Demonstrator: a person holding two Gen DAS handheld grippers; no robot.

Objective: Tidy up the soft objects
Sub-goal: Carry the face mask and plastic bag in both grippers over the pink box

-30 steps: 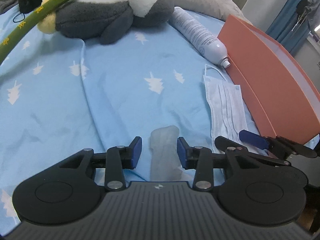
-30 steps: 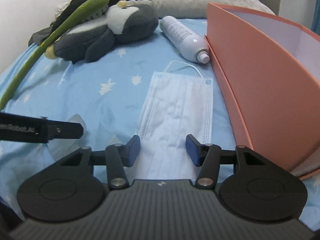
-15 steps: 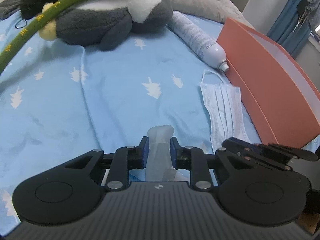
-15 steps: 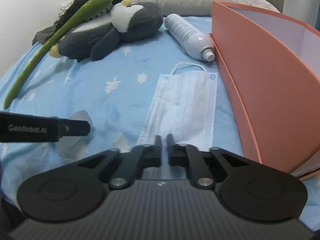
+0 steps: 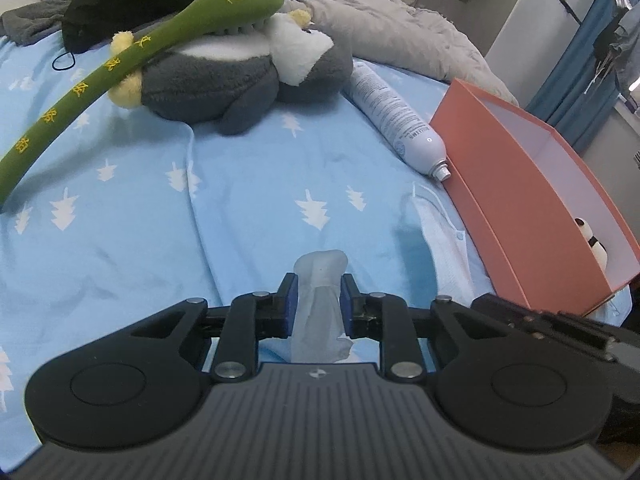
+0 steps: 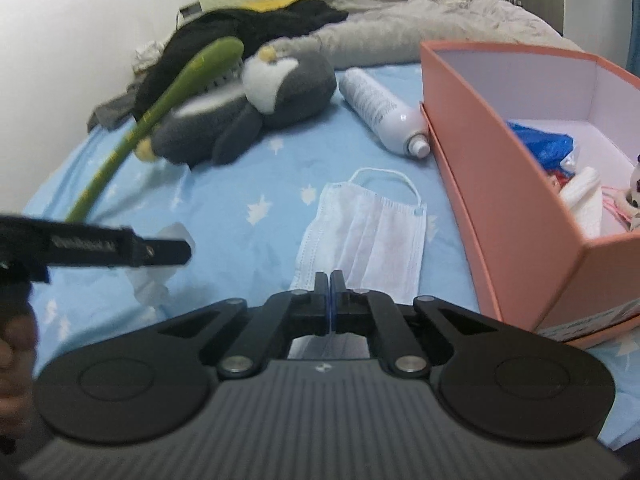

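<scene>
With the left gripper [image 5: 315, 297] pinching a crumpled tissue [image 5: 320, 300] near the bed's [image 5: 240, 208] front edge and the right gripper [image 6: 330, 300] pressed together on the face mask's [image 6: 368, 240] edge, either limp piece could slip free while being carried to the box [image 6: 516, 208].

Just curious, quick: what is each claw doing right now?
Left claw: closed on the crumpled white tissue.
Right claw: closed on the near edge of the face mask.

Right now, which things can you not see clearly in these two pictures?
- Face mask: near edge hidden behind the shut right gripper; grip cannot be confirmed.
- Clear soft item in the left gripper: lower end hidden by the gripper body.
- Box contents: cut by the right edge.
</scene>
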